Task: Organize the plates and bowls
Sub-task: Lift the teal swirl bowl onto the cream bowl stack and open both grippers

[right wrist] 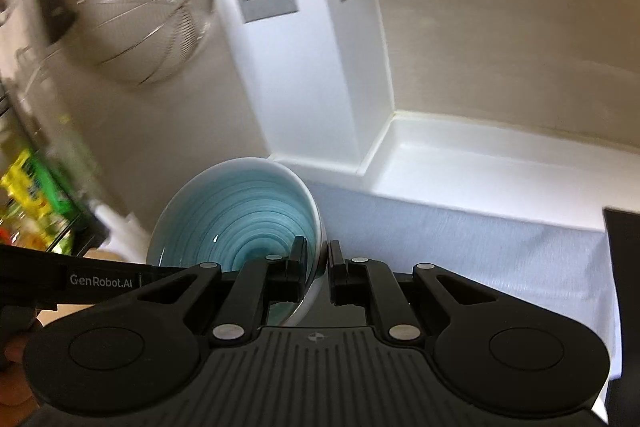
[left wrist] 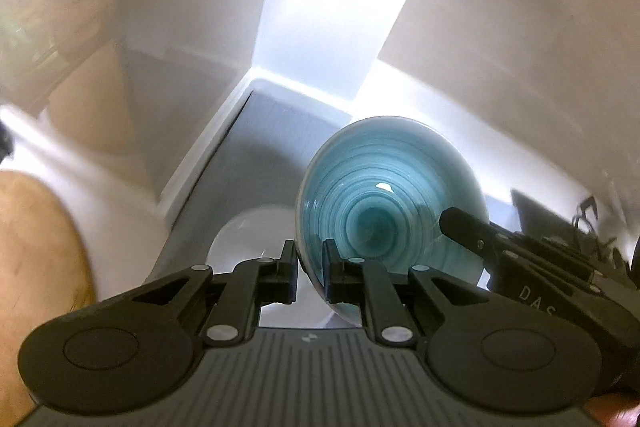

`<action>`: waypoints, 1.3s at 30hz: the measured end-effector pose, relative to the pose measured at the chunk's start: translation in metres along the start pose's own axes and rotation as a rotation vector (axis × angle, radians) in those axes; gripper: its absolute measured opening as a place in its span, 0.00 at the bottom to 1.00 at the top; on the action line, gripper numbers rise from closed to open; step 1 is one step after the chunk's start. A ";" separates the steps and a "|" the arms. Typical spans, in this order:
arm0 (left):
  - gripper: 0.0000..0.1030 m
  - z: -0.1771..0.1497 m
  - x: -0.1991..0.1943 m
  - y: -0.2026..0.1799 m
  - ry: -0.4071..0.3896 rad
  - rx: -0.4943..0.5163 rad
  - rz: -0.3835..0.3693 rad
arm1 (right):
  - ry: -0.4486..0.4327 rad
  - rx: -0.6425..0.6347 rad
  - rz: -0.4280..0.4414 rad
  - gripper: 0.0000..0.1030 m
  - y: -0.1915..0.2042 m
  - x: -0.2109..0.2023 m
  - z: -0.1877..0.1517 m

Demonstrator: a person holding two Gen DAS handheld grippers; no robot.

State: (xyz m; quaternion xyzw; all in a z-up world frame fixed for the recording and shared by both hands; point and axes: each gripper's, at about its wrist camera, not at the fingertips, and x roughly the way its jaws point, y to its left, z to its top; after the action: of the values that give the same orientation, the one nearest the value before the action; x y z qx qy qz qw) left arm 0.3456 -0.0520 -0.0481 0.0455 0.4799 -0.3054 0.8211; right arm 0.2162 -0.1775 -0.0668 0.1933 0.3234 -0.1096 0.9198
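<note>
Teal bowl (left wrist: pixel 390 203) with concentric glaze rings and a pale outer wall, held clear of the grey surface (left wrist: pixel 256 155) by both tools at once. Left gripper (left wrist: pixel 311 275): jaws nearly closed, pinching the near rim, one finger inside the bowl and one outside, the bowl tipped on edge just ahead of the fingertips. Right gripper (right wrist: pixel 318 267): jaws likewise narrowed onto the bowl (right wrist: pixel 240 211) at its right-hand rim, the left finger within the basin and the right finger against the outer wall. A white dish (left wrist: pixel 248 239) lies on the grey surface beneath and left of the left gripper. A wire-mesh strainer (right wrist: pixel 146 7) hangs on the wall, up and to the left of the right gripper.
</note>
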 end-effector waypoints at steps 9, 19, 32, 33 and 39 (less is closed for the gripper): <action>0.13 -0.060 -0.023 0.027 0.096 -0.002 0.052 | 0.120 -0.020 0.039 0.11 0.038 -0.015 -0.054; 0.14 -0.097 -0.013 0.047 0.202 -0.003 0.066 | 0.220 -0.036 0.023 0.12 0.053 -0.018 -0.094; 0.14 -0.102 0.000 0.047 0.252 0.011 0.067 | 0.285 0.008 0.024 0.11 0.042 -0.009 -0.106; 0.14 -0.102 0.001 0.048 0.253 0.007 0.065 | 0.289 0.011 0.026 0.12 0.042 -0.009 -0.106; 0.21 -0.100 -0.001 0.051 0.240 -0.001 0.063 | 0.301 0.034 0.031 0.15 0.039 -0.008 -0.106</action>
State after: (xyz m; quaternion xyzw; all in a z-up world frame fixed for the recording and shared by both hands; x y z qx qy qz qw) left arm 0.2968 0.0261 -0.1124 0.0967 0.5734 -0.2715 0.7669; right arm 0.1646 -0.0965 -0.1267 0.2280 0.4527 -0.0705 0.8591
